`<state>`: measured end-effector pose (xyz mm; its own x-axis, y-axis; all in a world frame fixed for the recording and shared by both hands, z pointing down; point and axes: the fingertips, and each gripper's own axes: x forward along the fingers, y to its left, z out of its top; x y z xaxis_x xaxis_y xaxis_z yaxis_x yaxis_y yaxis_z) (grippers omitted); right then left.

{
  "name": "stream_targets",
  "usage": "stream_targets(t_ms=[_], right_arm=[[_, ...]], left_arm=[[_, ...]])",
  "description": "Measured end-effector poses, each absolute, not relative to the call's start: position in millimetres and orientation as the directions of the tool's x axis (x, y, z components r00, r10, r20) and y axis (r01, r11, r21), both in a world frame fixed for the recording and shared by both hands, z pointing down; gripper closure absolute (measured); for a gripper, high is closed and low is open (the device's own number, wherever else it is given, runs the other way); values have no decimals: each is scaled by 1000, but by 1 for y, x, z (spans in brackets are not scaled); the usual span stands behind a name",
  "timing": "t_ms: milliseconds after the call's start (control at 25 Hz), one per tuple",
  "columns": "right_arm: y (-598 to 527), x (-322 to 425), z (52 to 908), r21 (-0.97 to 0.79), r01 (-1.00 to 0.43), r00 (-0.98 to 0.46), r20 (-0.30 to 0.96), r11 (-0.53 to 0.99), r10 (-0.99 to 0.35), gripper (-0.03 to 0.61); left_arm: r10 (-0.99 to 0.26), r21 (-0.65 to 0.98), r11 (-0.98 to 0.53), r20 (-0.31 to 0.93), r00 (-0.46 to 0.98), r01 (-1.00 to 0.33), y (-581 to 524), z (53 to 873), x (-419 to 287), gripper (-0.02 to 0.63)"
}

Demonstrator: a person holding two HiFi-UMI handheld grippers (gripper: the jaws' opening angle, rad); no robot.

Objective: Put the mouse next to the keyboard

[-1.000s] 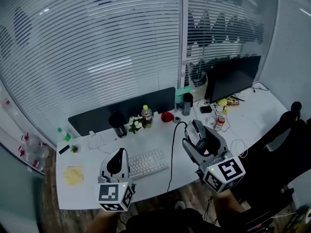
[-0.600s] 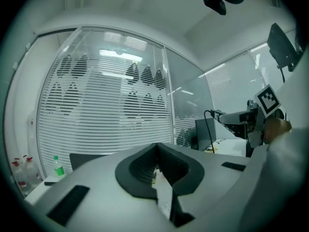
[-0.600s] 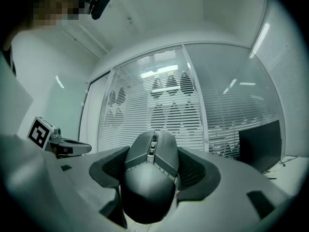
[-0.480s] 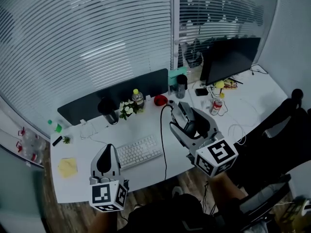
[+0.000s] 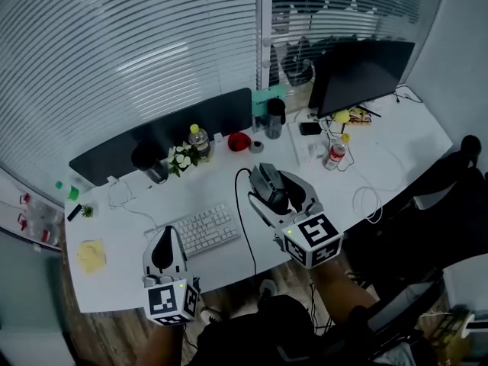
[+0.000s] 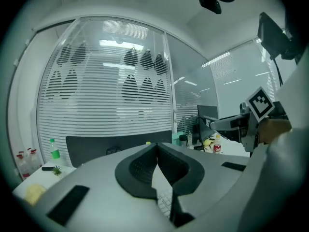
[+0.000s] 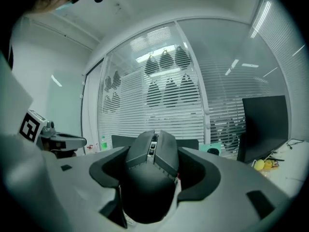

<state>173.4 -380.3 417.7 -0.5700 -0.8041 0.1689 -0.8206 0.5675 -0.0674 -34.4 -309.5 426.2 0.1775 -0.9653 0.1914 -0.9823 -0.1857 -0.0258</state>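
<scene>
Transport step: right gripper (image 5: 271, 191) was clamped on mouse (image 7: 149, 178), above desk (image 5: 221, 183) at frame centre, right of keyboard (image 5: 200, 229). Left gripper (image 5: 162, 250) sat lower left, jaws together, empty. Next move probably needed: lower mouse just beside keyboard's right end, release.

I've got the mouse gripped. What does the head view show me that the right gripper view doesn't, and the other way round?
Head view only: the keyboard, lying left of the held mouse.

Right gripper view only: the scroll wheel up close, and both pads pressing on the mouse's sides.

Both: the mouse in the right tongs, the left tongs, the dark monitor and the blinds.
</scene>
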Motion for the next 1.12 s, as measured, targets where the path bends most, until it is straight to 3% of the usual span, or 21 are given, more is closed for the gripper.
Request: stream_targets(t_ms=[720, 1120], right_arm=[[-422, 187, 592, -130, -805, -575, 410, 578, -708, 275], [-437, 195, 691, -131, -836, -508, 555, 534, -659, 275]], left_arm=[[-898, -41, -113, 432, 84, -993, -323, 550, -21, 584], [-844, -16, -105, 530, 80, -994, -309, 597, -18, 584]])
